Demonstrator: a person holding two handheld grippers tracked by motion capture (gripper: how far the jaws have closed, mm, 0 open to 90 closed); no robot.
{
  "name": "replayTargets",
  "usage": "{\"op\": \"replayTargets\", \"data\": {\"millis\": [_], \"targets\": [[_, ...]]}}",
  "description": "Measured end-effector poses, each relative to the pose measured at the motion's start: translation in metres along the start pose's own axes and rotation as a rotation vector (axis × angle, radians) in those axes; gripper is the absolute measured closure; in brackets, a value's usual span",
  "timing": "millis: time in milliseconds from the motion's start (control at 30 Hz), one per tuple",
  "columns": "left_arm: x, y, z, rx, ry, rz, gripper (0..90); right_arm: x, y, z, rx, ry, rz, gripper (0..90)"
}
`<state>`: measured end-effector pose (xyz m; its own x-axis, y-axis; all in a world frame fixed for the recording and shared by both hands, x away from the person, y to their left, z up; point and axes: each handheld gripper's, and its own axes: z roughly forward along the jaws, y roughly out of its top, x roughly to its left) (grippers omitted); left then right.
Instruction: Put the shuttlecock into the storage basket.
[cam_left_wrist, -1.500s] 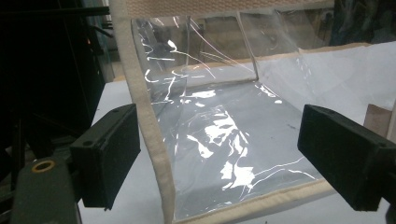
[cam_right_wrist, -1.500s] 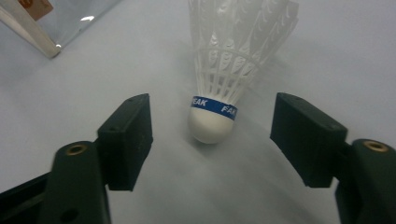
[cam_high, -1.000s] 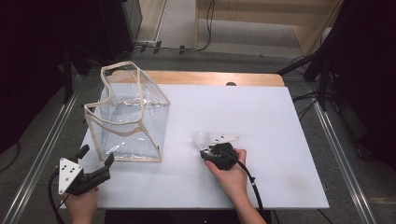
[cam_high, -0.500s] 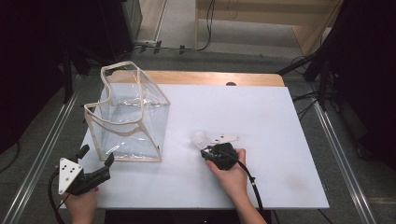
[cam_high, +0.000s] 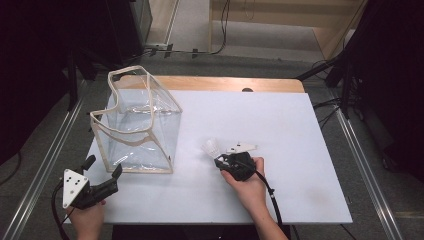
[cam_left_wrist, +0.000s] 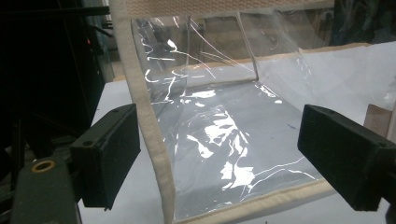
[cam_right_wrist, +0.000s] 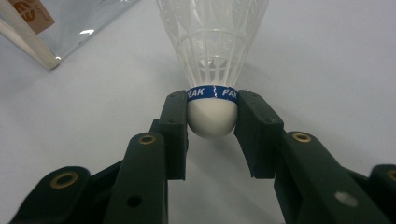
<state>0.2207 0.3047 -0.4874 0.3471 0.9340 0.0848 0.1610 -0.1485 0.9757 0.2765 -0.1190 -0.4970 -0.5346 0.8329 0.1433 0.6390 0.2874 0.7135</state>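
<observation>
Closing in over the last moments, the jaws of the right gripper (cam_right_wrist: 211, 119) are now pressing on the white rounded cork of a shuttlecock (cam_right_wrist: 212, 56) from both sides, just under its blue printed band; otherwise little is changing on the table, with both hands and the clear bag sitting where they were. Seen from above, the right gripper (cam_high: 222, 159) is lying low on the white table (cam_high: 300, 130), near the middle of its front half, and the shuttlecock (cam_high: 211, 147) is sticking out ahead of it with its pale skirt pointing away from the person – whether the skirt is resting on the surface or hovering just off it is hard to tell from here.

Over at the front left corner, the left gripper (cam_high: 102, 175) is waiting with its jaws standing wide and holding nothing. In the left gripper view the same gripper (cam_left_wrist: 219, 163) is looking straight at the clear bag (cam_left_wrist: 219, 130), whose cream-trimmed near edge is sitting between the two pads without touching either.

That clear bag (cam_high: 137, 127) is standing upright on the left side of the table, well apart from the shuttlecock, its mouth gaping open at the top – through the transparent walls its inside is looking bare
</observation>
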Motion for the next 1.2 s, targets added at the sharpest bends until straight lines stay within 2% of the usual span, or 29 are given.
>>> {"op": "replayTargets", "data": {"millis": [267,433,733,1200], "targets": [[0.000,0.000,0.000,0.000,0.000,0.000,13.7,0.002,0.003,-0.002,-0.017,0.010,-0.016,62.9],[0.000,0.000,0.000,0.000,0.000,0.000,13.7,0.003,0.006,-0.002,-0.016,0.038,-0.028,63.0],[0.000,0.000,0.000,0.000,-0.001,-0.001,13.7,0.006,0.010,-0.004,-0.031,0.045,-0.051,63.0],[0.001,0.000,0.000,0.001,-0.002,-0.002,13.7,0.009,0.016,-0.010,-0.063,0.060,-0.061,63.0]]}}
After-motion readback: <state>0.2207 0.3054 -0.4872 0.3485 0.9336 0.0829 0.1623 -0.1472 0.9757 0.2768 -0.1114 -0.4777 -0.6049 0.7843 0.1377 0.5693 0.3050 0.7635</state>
